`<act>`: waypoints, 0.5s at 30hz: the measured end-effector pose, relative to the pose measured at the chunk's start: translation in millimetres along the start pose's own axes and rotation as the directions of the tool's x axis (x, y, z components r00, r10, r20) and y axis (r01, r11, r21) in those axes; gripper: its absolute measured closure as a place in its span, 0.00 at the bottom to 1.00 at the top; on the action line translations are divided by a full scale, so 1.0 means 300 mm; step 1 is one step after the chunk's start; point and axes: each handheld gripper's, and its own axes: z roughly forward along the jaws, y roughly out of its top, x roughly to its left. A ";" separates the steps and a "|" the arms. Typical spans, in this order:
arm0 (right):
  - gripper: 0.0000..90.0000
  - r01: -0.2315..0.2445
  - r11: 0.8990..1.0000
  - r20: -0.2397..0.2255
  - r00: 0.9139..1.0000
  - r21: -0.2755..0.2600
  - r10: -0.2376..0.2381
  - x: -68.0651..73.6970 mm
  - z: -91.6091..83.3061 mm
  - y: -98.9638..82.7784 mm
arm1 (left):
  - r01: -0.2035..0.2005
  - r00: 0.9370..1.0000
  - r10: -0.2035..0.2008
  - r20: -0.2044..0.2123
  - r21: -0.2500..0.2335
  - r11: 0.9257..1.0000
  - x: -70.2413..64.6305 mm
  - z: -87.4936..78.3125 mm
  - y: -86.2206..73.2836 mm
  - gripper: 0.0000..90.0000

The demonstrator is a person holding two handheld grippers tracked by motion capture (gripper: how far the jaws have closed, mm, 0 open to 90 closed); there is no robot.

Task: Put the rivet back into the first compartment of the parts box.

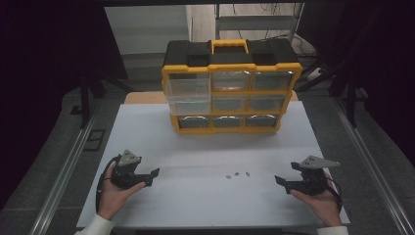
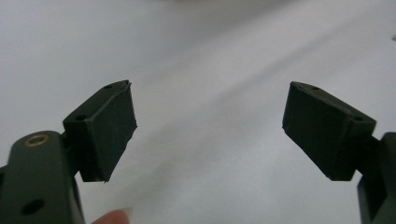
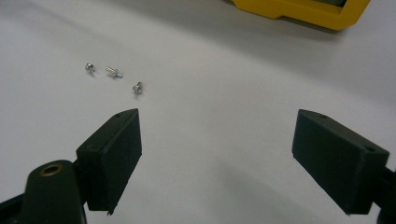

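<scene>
Three small silver screws (image 1: 237, 174) lie on the white table (image 1: 205, 147), between the two hands. The right gripper view has the screws (image 3: 113, 71) ahead and left of the jaws. My left gripper (image 1: 155, 175) rests low at the table's left, held in a hand, jaws wide apart and empty (image 2: 210, 126). My right gripper (image 1: 279, 181) sits at the right, pointing toward the screws, open and empty (image 3: 217, 154). A yellow and black drawer organiser (image 1: 230, 88) stands at the back, its top-left clear drawer (image 1: 188, 95) pulled out.
The organiser's yellow corner (image 3: 303, 11) lies far ahead in the right gripper view. Metal rails (image 1: 68, 166) run along both sides of the table. A shelf frame (image 1: 254, 22) stands behind the organiser. Dark curtains flank the scene.
</scene>
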 end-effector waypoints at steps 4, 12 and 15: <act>0.18 -0.014 1.000 -0.001 1.000 0.014 0.014 -0.006 0.009 -0.004 | -0.008 1.000 0.008 0.008 0.008 1.000 -0.006 0.004 -0.003 0.19; 0.21 -0.014 1.000 0.013 1.000 0.001 0.014 -0.011 0.007 0.001 | -0.034 0.999 0.034 0.005 0.024 0.999 -0.024 0.014 -0.005 0.19; 0.21 -0.010 1.000 0.007 1.000 0.007 0.010 -0.012 0.010 0.004 | -0.038 0.999 0.038 0.003 0.024 0.999 -0.024 0.014 -0.006 0.19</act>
